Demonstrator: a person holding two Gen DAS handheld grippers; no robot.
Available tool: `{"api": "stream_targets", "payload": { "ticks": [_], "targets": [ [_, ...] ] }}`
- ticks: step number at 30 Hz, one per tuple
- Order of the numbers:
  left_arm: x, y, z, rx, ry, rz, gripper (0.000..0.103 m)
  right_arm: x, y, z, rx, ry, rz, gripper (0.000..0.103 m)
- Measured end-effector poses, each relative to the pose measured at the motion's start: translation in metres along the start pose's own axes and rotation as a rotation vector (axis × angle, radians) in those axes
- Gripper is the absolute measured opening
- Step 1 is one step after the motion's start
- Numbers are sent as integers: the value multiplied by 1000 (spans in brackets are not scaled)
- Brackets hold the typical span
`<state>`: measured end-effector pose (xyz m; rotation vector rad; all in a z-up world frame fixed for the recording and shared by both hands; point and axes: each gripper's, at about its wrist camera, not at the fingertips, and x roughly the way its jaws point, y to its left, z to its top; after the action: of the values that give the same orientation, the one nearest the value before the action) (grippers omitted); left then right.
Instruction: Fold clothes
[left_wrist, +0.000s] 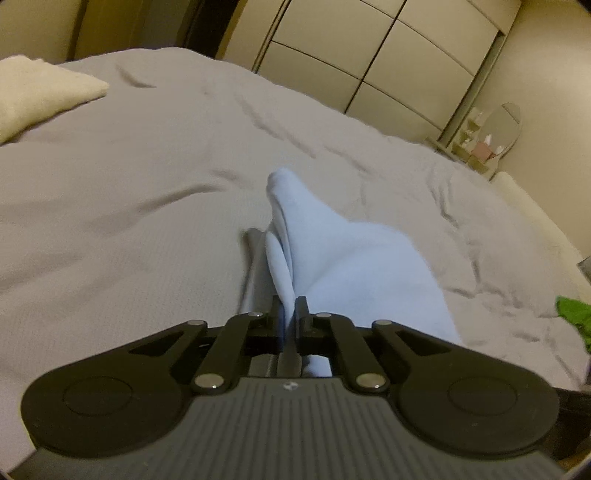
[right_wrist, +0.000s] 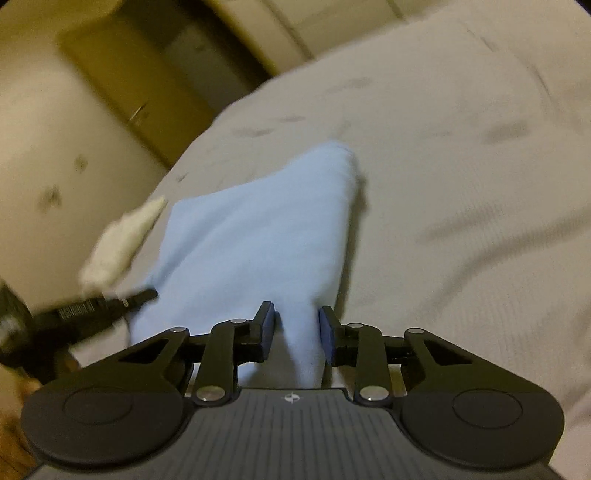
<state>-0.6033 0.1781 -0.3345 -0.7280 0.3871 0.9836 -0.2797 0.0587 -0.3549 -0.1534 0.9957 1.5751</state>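
A light blue cloth (left_wrist: 354, 266) lies folded on the grey bed cover (left_wrist: 129, 184). My left gripper (left_wrist: 290, 308) is shut on the cloth's near edge, which bunches up between the fingers. In the right wrist view the same blue cloth (right_wrist: 258, 236) spreads ahead, and a strip of it runs between the blue pads of my right gripper (right_wrist: 297, 319). The right jaws stand apart with a gap on each side of the strip. The left gripper (right_wrist: 110, 302) shows blurred at the cloth's left edge.
A cream pillow (left_wrist: 40, 92) lies at the far left of the bed. A green garment (left_wrist: 576, 317) lies at the right edge. Wardrobe doors (left_wrist: 369, 55) and a small shelf with a mirror (left_wrist: 495, 133) stand beyond the bed. A white cloth (right_wrist: 118, 240) shows blurred at left.
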Motion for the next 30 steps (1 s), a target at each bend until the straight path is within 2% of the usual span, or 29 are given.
{"api": "stream_targets", "payload": {
  "ticks": [3,5,11,14,16,18,21,23,26,27,29,30],
  "targets": [
    [19,16,-9,-62,59,10,7,14,23,-10,-181,11,-86,31],
    [19,16,-9,-76,65,19,8,21,32,-16,-261,12,-127,31],
    [-32,-8,0,31,-37,101,7,-8,9,3,-55,-27,-51,36],
    [-60,-29,-7,102,-82,75,7,-26,6,5,-48,-68,-38,38],
    [-62,-48,-18,168,-66,40,8,-27,13,1,-88,-61,-34,38],
    [-47,-59,-34,226,-16,55,8,-26,21,-3,-129,-50,-32,37],
    [-13,-56,-48,215,97,160,7,-9,32,-16,-226,10,-81,38],
    [-15,-62,-48,216,93,191,7,-3,40,-22,-306,33,-122,42],
    [-29,-78,-44,223,78,237,8,-18,42,-14,-254,41,-112,43],
    [-35,-83,-43,227,71,252,9,-24,42,-12,-237,32,-113,46],
    [-45,-91,-45,229,85,293,16,-35,43,-11,-226,21,-125,61],
    [-50,-94,-46,227,98,311,17,-37,44,-13,-225,26,-136,77]
  ]
}}
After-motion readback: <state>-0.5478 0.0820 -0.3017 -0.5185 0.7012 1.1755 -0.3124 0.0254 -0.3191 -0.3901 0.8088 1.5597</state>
